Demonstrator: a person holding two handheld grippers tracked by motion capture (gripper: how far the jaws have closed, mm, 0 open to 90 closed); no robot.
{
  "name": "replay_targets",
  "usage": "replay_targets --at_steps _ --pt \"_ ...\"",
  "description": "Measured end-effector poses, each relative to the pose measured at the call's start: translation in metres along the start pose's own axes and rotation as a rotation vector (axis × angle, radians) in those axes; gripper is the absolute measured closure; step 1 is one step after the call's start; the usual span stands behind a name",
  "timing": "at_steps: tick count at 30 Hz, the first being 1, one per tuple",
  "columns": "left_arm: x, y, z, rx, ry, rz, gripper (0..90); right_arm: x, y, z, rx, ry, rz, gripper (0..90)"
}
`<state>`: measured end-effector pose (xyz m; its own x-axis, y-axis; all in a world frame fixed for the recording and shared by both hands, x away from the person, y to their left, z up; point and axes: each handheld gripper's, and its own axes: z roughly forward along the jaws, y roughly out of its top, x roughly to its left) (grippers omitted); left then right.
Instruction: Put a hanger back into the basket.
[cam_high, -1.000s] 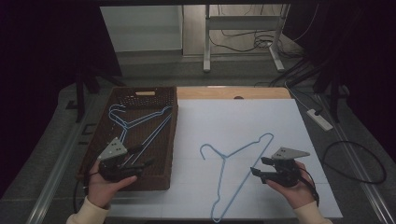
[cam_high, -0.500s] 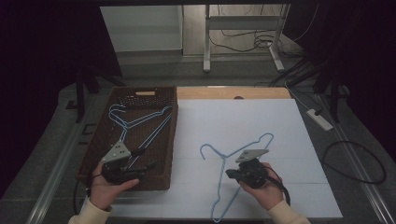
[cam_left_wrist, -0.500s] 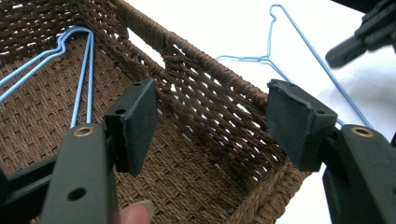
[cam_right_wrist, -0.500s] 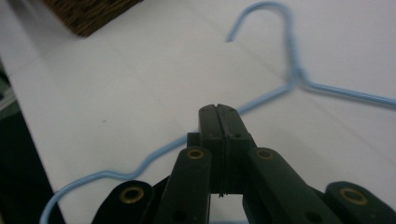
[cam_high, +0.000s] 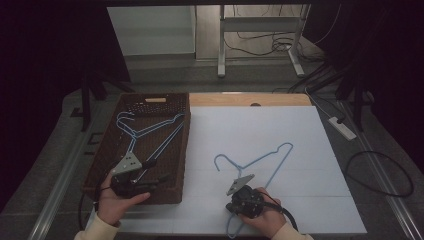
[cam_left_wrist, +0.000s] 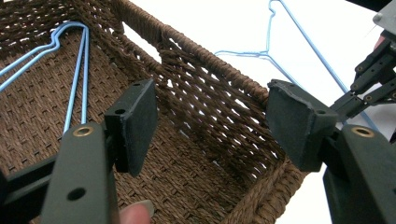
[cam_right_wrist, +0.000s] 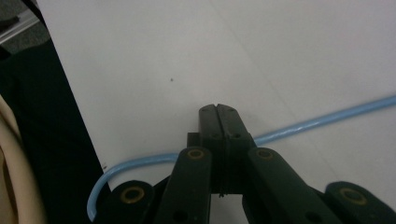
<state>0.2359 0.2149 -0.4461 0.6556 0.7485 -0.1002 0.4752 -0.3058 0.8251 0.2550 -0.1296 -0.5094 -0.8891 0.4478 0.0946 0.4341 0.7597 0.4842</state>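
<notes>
Right gripper (cam_high: 239, 192) sits low on the white table cover (cam_high: 280, 145), jaws pressed together in the right gripper view with the blue wire of the hanger (cam_high: 260, 167) running just behind the jaws; cannot tell if the wire is pinched. That hanger lies flat on the cover, near its front edge. Left gripper (cam_left_wrist: 210, 121) has jaws spread wide, nothing between them, over the front corner of the brown woven basket (cam_high: 172, 182). More blue hangers (cam_high: 145, 132) lie inside the basket.
</notes>
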Motion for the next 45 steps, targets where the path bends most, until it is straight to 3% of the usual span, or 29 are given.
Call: replay_targets --at_steps 11,20,27,33,45 --pt "0.000 0.000 0.001 0.005 0.000 0.002 34.3 0.002 -0.010 -0.007 0.032 0.015 -0.007 90.0" --pt "0.000 0.000 0.002 0.005 0.000 -0.001 34.3 -0.014 -0.032 -0.025 0.070 0.033 -0.007 90.0" --pt "0.000 0.001 0.002 0.005 0.000 0.001 34.2 -0.030 -0.052 -0.042 0.097 -0.024 0.028 90.0" --pt "-0.001 0.002 0.004 0.007 -0.002 0.001 34.2 -0.053 -0.073 -0.060 0.107 -0.089 0.097 90.0" --pt "-0.002 0.002 0.005 0.010 -0.005 0.004 34.2 -0.091 -0.093 -0.079 0.111 -0.194 0.184 90.0"
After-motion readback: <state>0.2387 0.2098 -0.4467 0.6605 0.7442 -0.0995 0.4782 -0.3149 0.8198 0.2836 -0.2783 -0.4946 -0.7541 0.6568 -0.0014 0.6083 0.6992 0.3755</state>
